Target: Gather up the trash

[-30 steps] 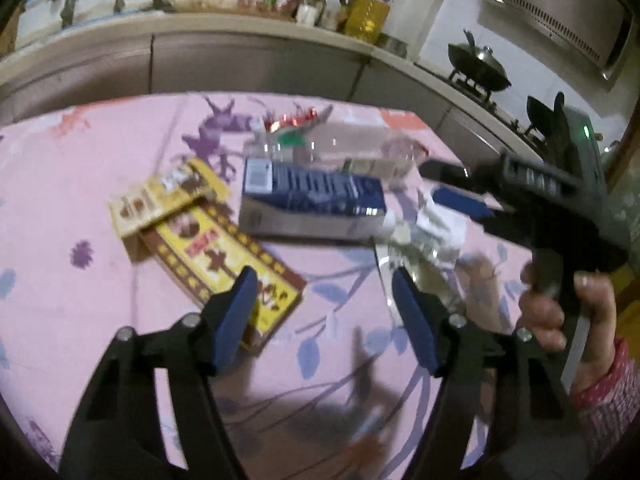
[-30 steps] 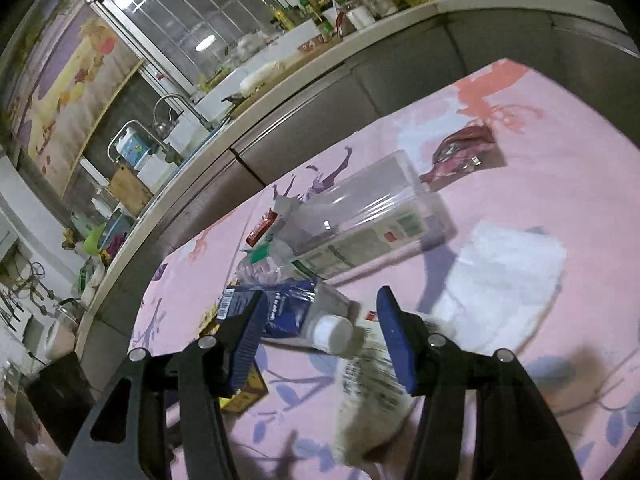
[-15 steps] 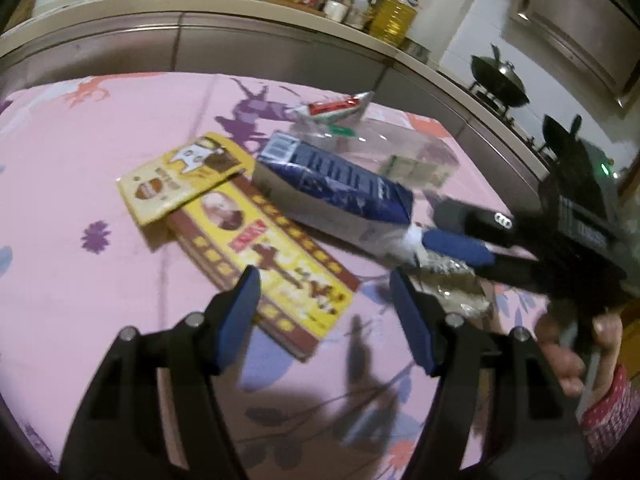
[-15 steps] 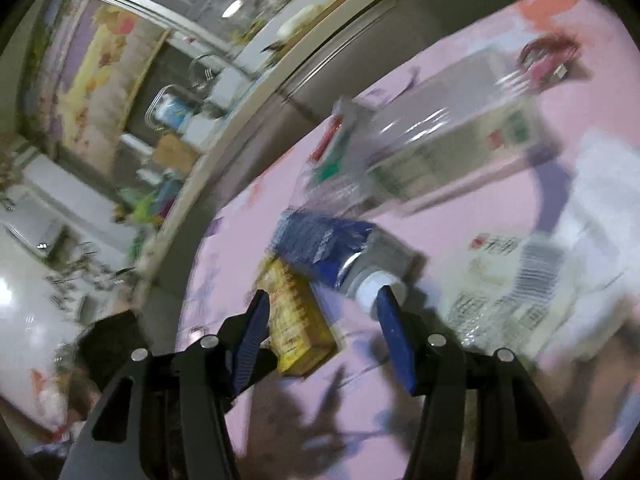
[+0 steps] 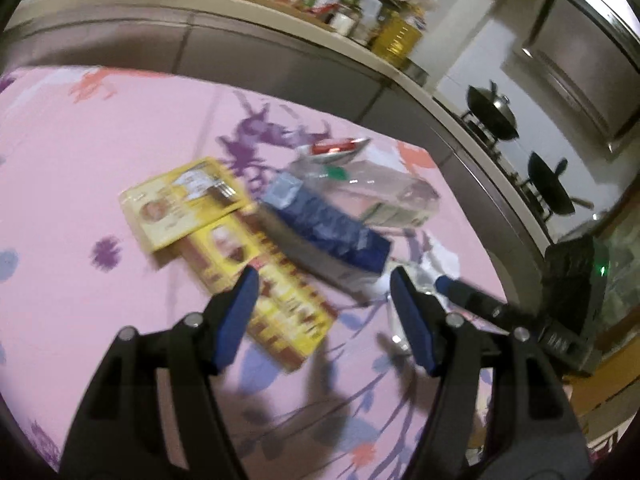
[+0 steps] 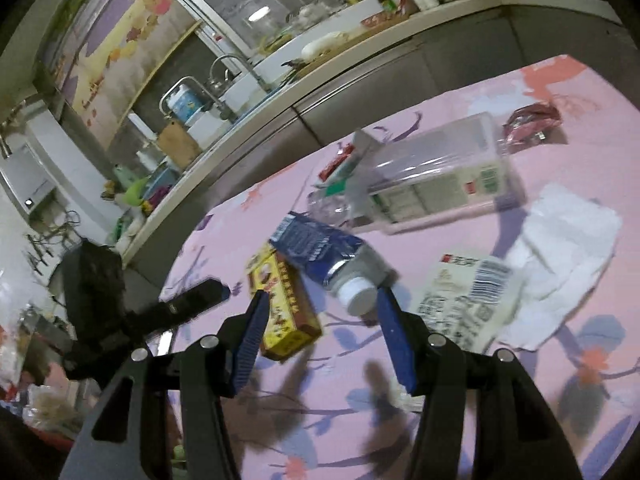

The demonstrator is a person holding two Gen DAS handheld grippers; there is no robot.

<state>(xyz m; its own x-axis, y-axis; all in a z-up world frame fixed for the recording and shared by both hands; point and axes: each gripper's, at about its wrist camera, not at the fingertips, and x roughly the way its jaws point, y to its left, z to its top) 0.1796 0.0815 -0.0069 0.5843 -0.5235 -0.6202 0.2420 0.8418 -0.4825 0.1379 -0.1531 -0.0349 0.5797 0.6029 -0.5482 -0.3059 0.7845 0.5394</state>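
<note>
Little of the collecting looks done. The trash lies in a loose heap on the pink-clothed bench (image 5: pixel 100 132): a blue carton (image 6: pixel 320 250) with a white cap, a yellow box (image 5: pixel 256 276), a yellow packet (image 5: pixel 180 200), a clear bottle (image 6: pixel 436 176), a white tissue (image 6: pixel 560 256), a printed wrapper (image 6: pixel 468 300) and a red wrapper (image 6: pixel 532 122). The left gripper (image 5: pixel 320 312) and right gripper (image 6: pixel 320 328) both hover with jaws apart and empty, the right one nearest the carton's cap. No bin or bag is visible.
</note>
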